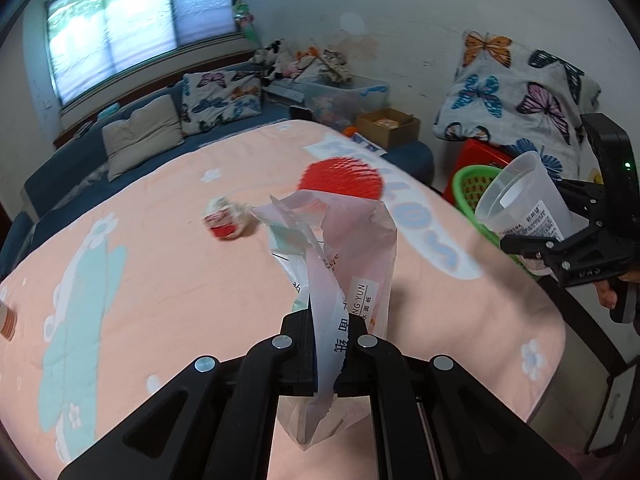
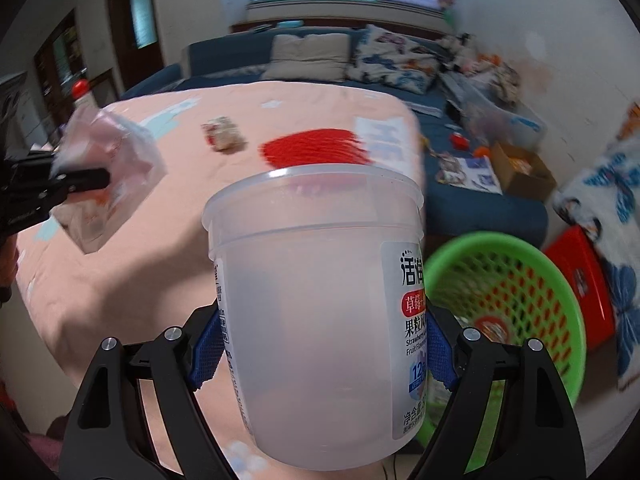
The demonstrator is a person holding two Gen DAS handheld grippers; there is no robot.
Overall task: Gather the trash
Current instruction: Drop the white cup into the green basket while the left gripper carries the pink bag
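Note:
My left gripper [image 1: 327, 354] is shut on a crumpled pink-and-white plastic wrapper [image 1: 344, 248] and holds it above the pink table cover [image 1: 160, 264]. The wrapper also shows in the right wrist view [image 2: 108, 184]. My right gripper [image 2: 324, 352] is shut on a clear plastic yogurt cup [image 2: 316, 312] with a strawberry label, held beside the table near a green mesh basket [image 2: 520, 292]. The cup also shows in the left wrist view [image 1: 524, 196], in front of the basket [image 1: 472, 188]. A crumpled red-and-white wrapper [image 1: 226, 218] lies on the table, also in the right wrist view [image 2: 224, 134].
A red round mat [image 1: 340, 180] lies on the table's far side. A red box [image 2: 580, 276] stands behind the basket. A blue sofa [image 1: 80, 160] with cushions, a cardboard box [image 1: 388, 126] and a clear bin [image 1: 348, 96] lie beyond.

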